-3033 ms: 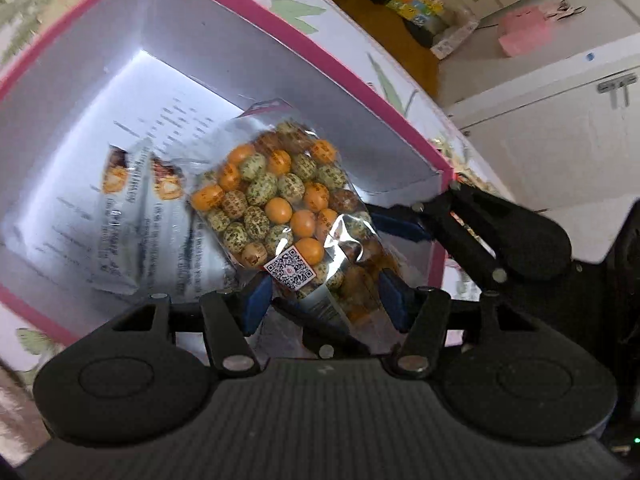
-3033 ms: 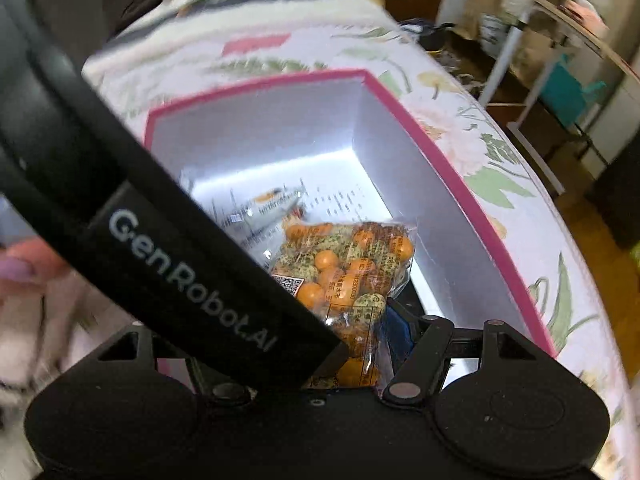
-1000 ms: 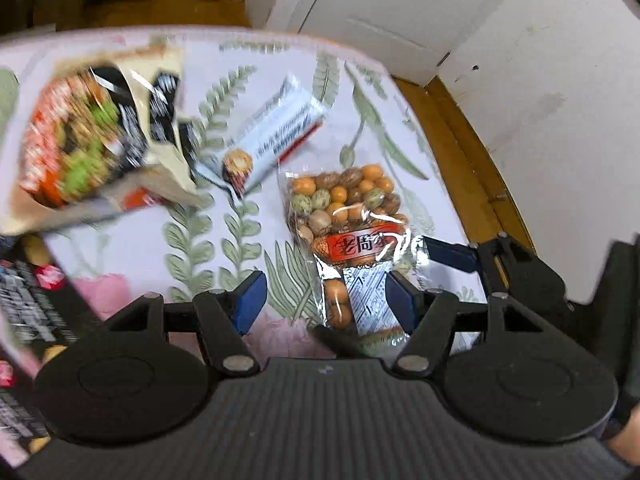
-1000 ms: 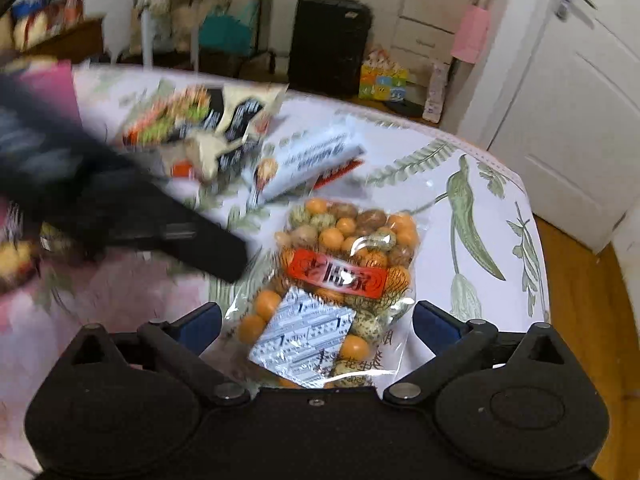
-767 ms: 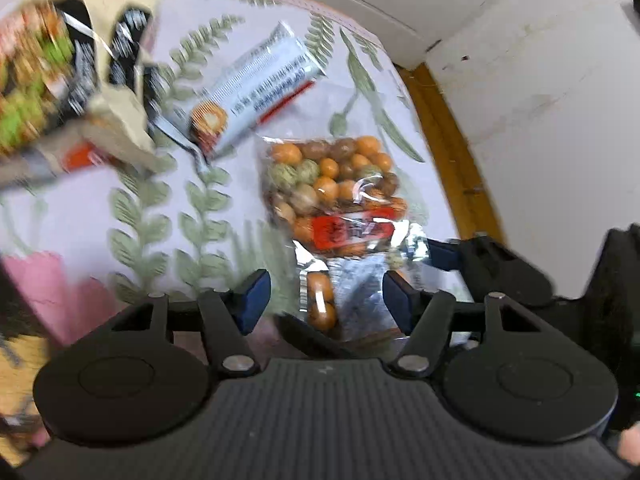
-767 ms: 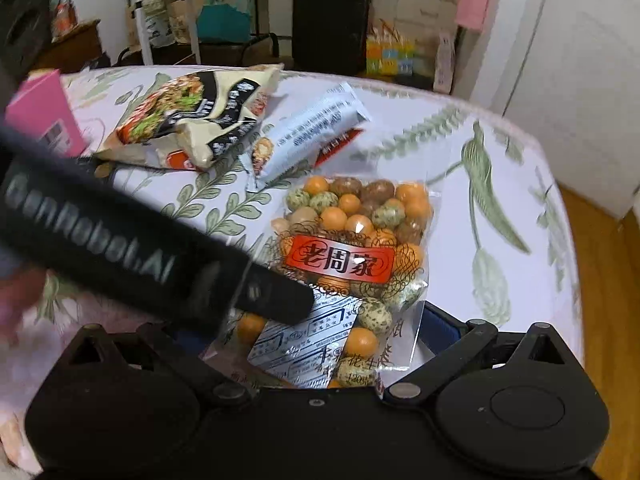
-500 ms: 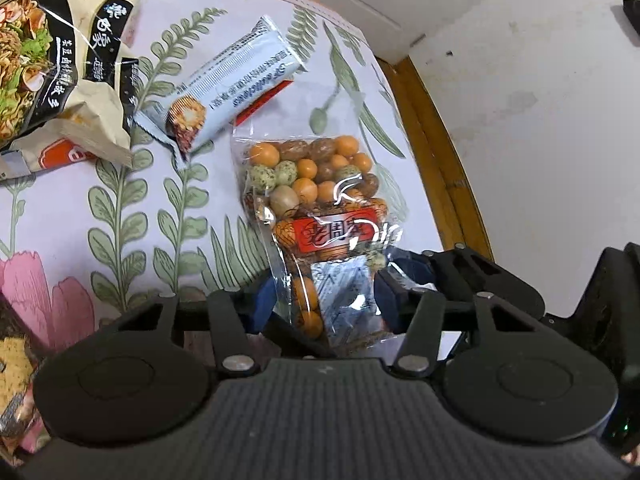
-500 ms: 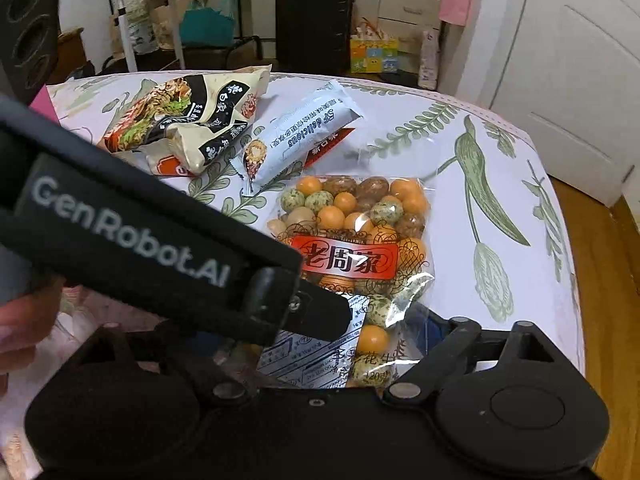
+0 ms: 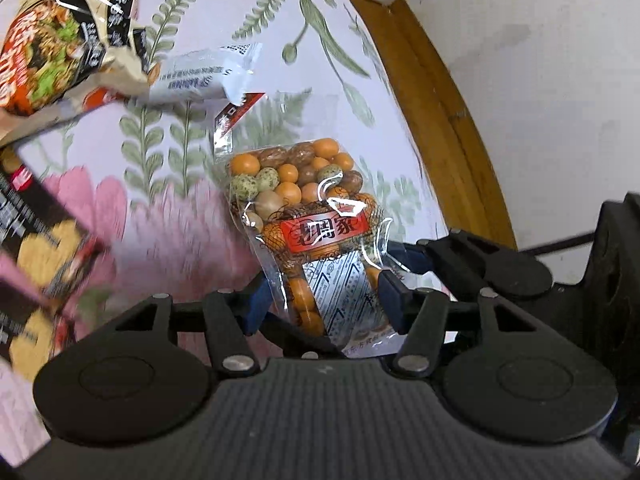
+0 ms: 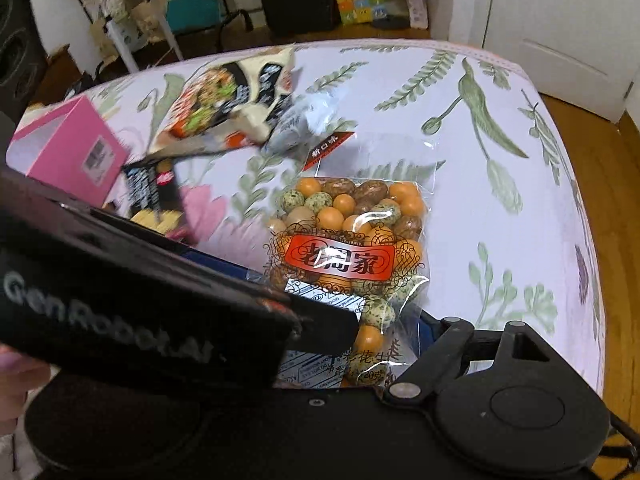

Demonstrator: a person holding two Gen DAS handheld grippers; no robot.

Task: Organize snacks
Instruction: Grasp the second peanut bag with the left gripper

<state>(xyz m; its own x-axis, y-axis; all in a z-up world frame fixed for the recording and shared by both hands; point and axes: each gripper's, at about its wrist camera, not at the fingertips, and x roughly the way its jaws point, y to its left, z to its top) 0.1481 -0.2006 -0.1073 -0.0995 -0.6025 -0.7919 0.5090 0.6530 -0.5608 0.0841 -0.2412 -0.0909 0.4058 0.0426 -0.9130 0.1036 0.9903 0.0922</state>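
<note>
Two grippers are meeting at one clear bag of coated peanuts (image 9: 308, 216), which is lying on the floral-clothed table (image 9: 168, 128) near its corner, with its red label facing up and its long axis running straight away from both cameras. The left gripper (image 9: 320, 300) is closing its blue pads on the bag's near end, one pad at each long edge, so the bag is sitting between them and reaching forward from the grip; it looks narrowly clamped on the film there. The right gripper (image 10: 360, 344) is coming at the same near end from the other side, but the body of the left tool is crossing its view and hiding one finger, so whether it is clamped or merely beside the bag cannot be told. In the right wrist view the bag (image 10: 352, 248) is lying directly ahead, and the pink box (image 10: 68, 152), probably the destination, is standing well apart toward the far left of the table. Just beyond the bag's far end a white wrapped bar (image 9: 200, 76) is lying crosswise, partly tucked under a large noodle packet (image 9: 60, 52), and a dark snack packet (image 9: 36, 252) is showing blurred at the left. Judging by this layout, the coming carry is depending on the left gripper, the nearer one to the box, holding the bag by its end while the loose weight is hanging forward.
</note>
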